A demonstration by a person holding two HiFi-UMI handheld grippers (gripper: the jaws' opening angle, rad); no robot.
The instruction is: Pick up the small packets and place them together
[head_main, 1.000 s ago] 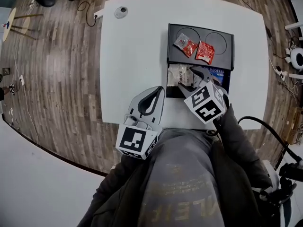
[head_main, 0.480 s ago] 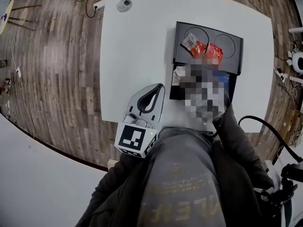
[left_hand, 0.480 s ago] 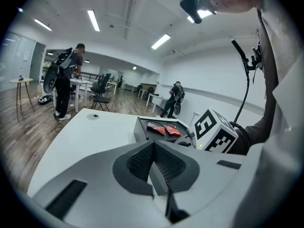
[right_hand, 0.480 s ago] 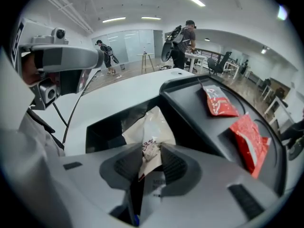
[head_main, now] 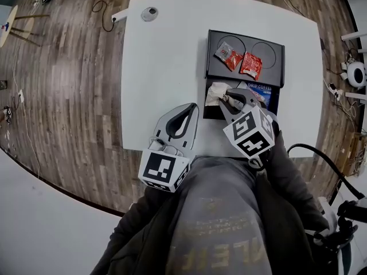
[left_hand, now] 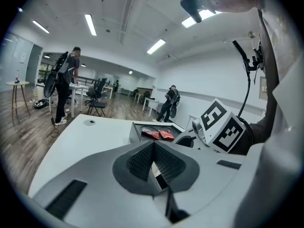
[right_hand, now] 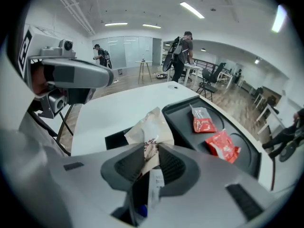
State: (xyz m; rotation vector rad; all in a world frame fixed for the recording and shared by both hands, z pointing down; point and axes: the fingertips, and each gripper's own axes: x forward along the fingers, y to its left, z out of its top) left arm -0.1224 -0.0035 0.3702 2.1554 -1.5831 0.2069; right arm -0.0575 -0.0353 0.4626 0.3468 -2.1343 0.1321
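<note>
A pale packet [right_hand: 151, 127] is clamped by the right gripper [head_main: 225, 98], whose fingers have just been closing, over the tray's [head_main: 213, 39] near part. Two red packets [head_main: 250, 63] are laid in its far part. The left gripper's [left_hand: 153, 152] fingers are pressed together, empty.

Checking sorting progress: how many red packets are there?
2: left red packet and right red packet, side by side in the black tray's far section; its near compartment is partly hidden.
</note>
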